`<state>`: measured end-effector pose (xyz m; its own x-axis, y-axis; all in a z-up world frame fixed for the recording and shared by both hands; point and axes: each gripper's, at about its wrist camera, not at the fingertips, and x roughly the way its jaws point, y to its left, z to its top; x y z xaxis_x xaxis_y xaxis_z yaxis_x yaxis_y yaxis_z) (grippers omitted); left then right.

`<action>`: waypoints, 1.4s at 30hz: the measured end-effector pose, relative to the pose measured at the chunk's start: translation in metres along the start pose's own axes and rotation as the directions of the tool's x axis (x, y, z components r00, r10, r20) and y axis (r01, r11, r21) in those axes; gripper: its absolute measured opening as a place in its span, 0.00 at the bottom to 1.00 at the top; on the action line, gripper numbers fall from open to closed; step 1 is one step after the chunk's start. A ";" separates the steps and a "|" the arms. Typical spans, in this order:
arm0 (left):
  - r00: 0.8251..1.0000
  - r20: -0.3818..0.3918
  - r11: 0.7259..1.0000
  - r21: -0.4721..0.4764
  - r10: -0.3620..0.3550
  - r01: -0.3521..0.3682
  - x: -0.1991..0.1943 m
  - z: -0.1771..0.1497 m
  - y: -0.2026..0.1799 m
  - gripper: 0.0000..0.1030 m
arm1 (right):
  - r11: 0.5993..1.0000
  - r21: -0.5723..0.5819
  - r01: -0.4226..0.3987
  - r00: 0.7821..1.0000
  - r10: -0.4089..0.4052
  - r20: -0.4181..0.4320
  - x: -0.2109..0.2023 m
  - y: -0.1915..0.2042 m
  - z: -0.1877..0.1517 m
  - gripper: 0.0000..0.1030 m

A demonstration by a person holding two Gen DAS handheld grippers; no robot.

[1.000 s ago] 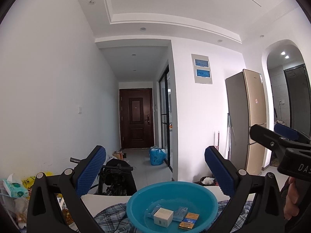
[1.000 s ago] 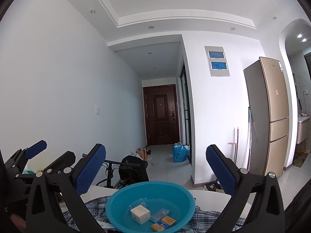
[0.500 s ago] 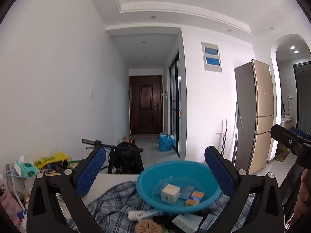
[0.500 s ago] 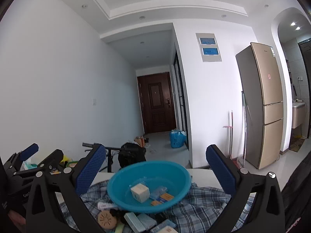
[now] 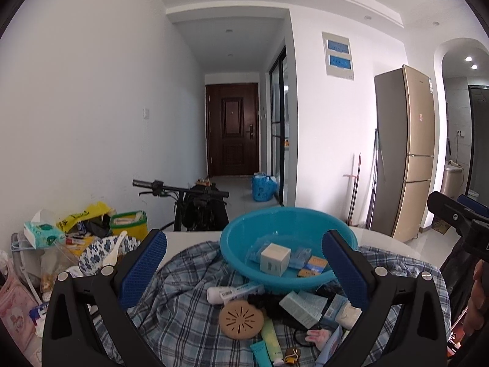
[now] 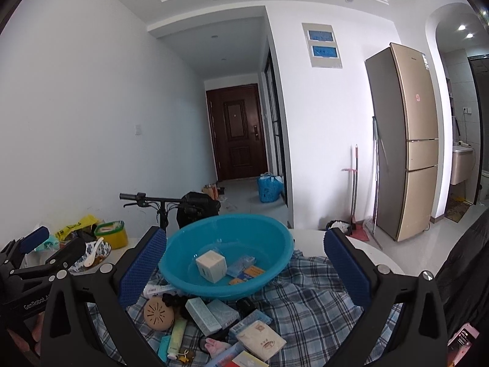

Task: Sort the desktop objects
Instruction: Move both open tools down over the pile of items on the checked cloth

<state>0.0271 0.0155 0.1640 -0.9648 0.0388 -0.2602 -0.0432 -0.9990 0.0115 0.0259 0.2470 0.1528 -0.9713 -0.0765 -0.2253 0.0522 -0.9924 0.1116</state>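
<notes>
A blue plastic basin (image 5: 232, 238) (image 6: 275, 244) sits on a plaid cloth (image 5: 177, 309) (image 6: 305, 305); inside lie a white cube box (image 5: 274, 258) (image 6: 211, 265) and small orange and blue packets (image 5: 314, 266). In front of the basin lies a heap: a tan round disc (image 5: 241, 318) (image 6: 158, 314), a white tube (image 5: 232, 292), pale blue boxes (image 5: 302, 304) (image 6: 203, 311), a green tube (image 6: 176, 335), a beige pack (image 6: 261, 339). My left gripper (image 5: 244, 263) hangs open above the heap. My right gripper (image 6: 244, 263) is open too, empty, over the basin's near rim.
A patterned bowl with a white spoon (image 5: 104, 252), a tissue pack (image 5: 42, 234), a green-lidded tub (image 5: 128, 223) and bags crowd the table's left. Behind the table stand a bicycle (image 5: 189, 202), a hallway door and a gold fridge (image 5: 406, 153). A hand (image 5: 476, 299) holds the right gripper.
Both views have tilted down and drawn back over the second: the basin, first at the bottom edge, sits higher, and the heap of items on the cloth has come into sight. Both grippers stayed open.
</notes>
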 end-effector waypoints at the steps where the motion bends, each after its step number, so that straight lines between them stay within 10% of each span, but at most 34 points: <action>1: 1.000 -0.015 1.000 -0.002 0.001 -0.001 0.003 -0.002 0.001 1.00 | 1.000 -0.003 0.001 1.000 -0.001 -0.009 0.001 0.001 -0.002 1.00; 17: 0.968 -0.250 1.000 -0.004 0.010 -0.012 0.043 -0.062 0.006 1.00 | 1.000 0.012 0.014 0.982 -0.012 -0.188 0.027 -0.007 -0.048 1.00; 42: 0.830 -0.556 0.998 -0.056 -0.052 0.025 0.070 -0.153 0.010 1.00 | 1.000 0.024 0.017 0.887 -0.004 -0.462 0.067 -0.006 -0.133 1.00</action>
<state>-0.0013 0.0053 -0.0019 -0.6538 0.0716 -0.7533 -0.0523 -0.9974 -0.0494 -0.0086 0.2346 0.0083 -0.7541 -0.1089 -0.6476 0.0303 -0.9909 0.1313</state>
